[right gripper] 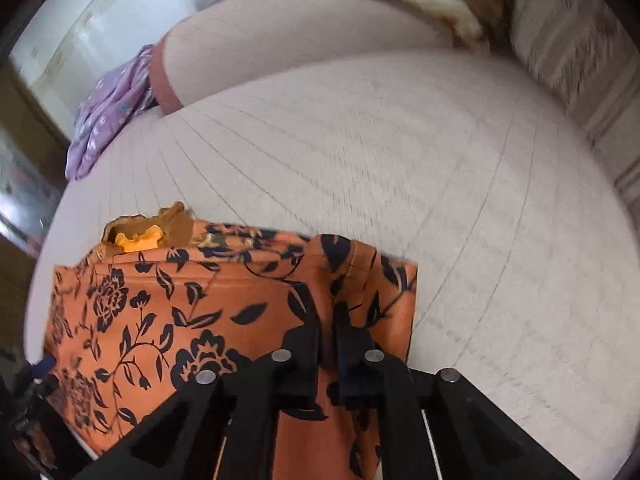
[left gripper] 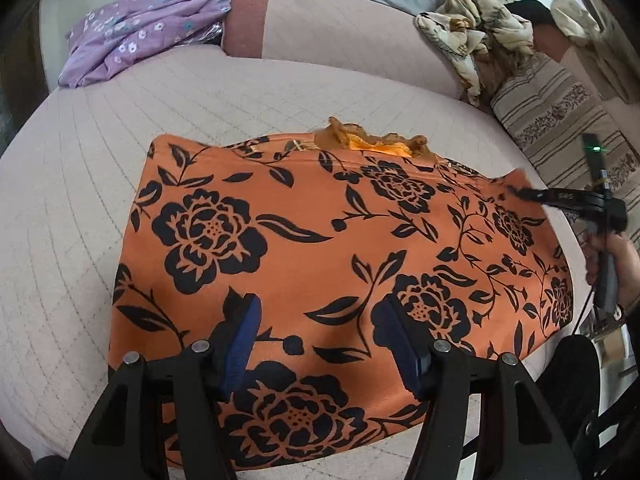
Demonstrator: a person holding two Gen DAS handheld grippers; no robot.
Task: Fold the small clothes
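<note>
An orange garment with black flowers point(left gripper: 328, 256) lies spread on the pale quilted bed point(left gripper: 80, 184). My left gripper point(left gripper: 320, 320) is open just above its near part, blue pads wide apart, holding nothing. My right gripper point(left gripper: 516, 192) is shut on the garment's far right corner and lifts it slightly. In the right wrist view the right gripper point(right gripper: 328, 332) pinches a raised fold of the orange garment point(right gripper: 160, 304). An orange lace trim point(left gripper: 372, 142) shows at the garment's far edge.
A purple flowered garment point(left gripper: 136, 32) lies at the far left by a pink bolster point(left gripper: 320, 28). A crumpled beige cloth point(left gripper: 476, 28) lies at the far right. A striped cushion point(left gripper: 560, 120) stands on the right.
</note>
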